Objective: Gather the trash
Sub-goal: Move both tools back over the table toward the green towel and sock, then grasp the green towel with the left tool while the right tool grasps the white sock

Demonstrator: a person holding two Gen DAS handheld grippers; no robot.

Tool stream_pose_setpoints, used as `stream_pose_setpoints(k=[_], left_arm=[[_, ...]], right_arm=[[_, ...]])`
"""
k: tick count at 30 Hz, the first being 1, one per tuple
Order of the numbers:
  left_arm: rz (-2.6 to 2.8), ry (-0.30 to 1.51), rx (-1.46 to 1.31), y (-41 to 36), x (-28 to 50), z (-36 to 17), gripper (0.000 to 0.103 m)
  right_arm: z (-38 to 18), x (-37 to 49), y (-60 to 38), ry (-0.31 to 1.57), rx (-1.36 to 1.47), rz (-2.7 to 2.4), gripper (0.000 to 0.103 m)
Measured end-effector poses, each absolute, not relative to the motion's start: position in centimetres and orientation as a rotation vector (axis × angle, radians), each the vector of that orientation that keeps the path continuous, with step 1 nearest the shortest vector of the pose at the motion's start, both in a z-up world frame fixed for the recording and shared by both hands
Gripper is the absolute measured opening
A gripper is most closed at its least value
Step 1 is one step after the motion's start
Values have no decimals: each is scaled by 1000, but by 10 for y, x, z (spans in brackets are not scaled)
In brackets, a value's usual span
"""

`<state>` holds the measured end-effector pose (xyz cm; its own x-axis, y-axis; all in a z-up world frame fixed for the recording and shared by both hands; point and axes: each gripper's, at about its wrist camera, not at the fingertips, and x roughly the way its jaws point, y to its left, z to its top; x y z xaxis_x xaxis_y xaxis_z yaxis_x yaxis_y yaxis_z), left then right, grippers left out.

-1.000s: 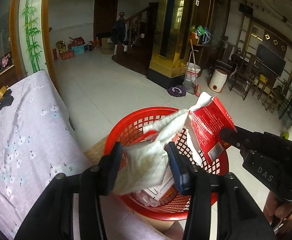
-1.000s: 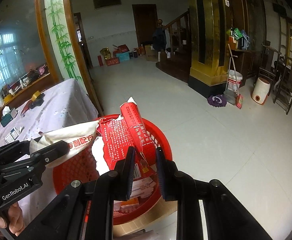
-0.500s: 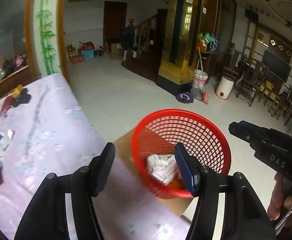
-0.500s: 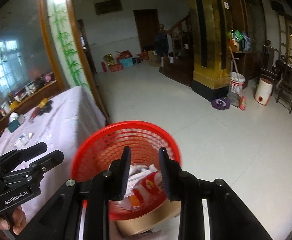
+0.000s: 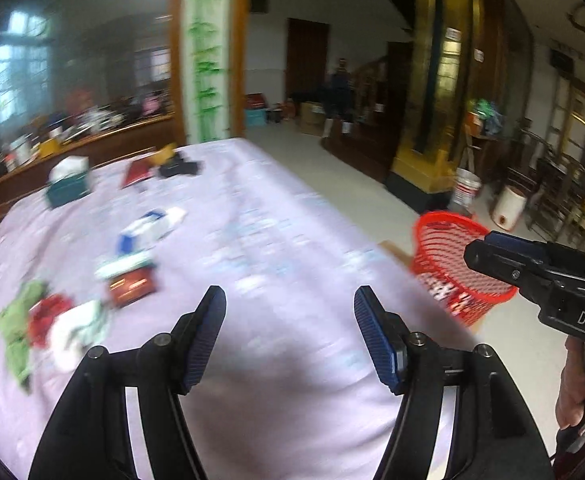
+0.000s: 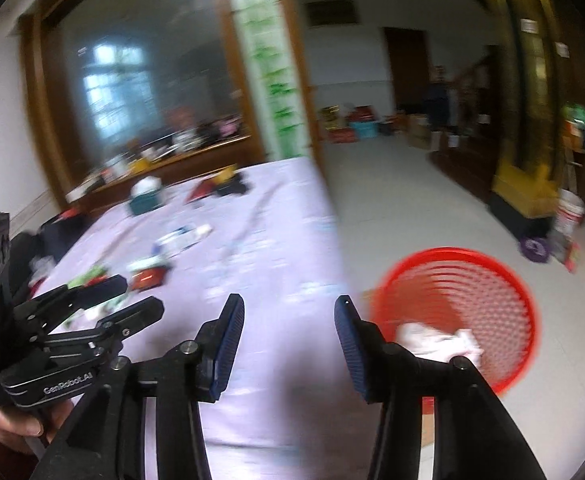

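Red mesh basket (image 6: 458, 312) stands on the floor just beside the table (image 5: 276, 240), white and red wrappers lying inside. Left gripper (image 5: 288, 336) and right gripper (image 6: 288, 344): fingers spread apart, empty, above the table's lilac cloth.

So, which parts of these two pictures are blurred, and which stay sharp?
Left wrist view: the left tongs are sharp, while the tablecloth and the red basket are smeared by motion. Right wrist view: the right tongs are crisp, the red basket streaks strongly, and the room behind is soft.
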<state>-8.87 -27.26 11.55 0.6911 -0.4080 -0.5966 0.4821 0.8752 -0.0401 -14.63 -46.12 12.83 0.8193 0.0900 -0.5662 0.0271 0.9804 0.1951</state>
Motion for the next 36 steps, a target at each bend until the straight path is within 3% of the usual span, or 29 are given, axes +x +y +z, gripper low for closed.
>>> stream_pose_setpoints(k=[12,18,31,32,33,36], left_arm=[[-178,681,-19,-80,-77,104,66],[-42,743,-77,1,-28,94,70],[-52,881,-114,10,75,38,72],[-40,879,-114,10,77,35,71],[-31,879,-117,11,79,33,63],[-38,866,-126,15,74,34,57]], right_arm=[[94,-92,-322,742,140,306,53],[89,-78,-280,767,122,377,53],[80,-61,-267,834,149,418,58],[80,-59,-266,839,155,423,58],[79,-55,-262,848,160,432,59],[77,-45,-251,867,160,444,64]])
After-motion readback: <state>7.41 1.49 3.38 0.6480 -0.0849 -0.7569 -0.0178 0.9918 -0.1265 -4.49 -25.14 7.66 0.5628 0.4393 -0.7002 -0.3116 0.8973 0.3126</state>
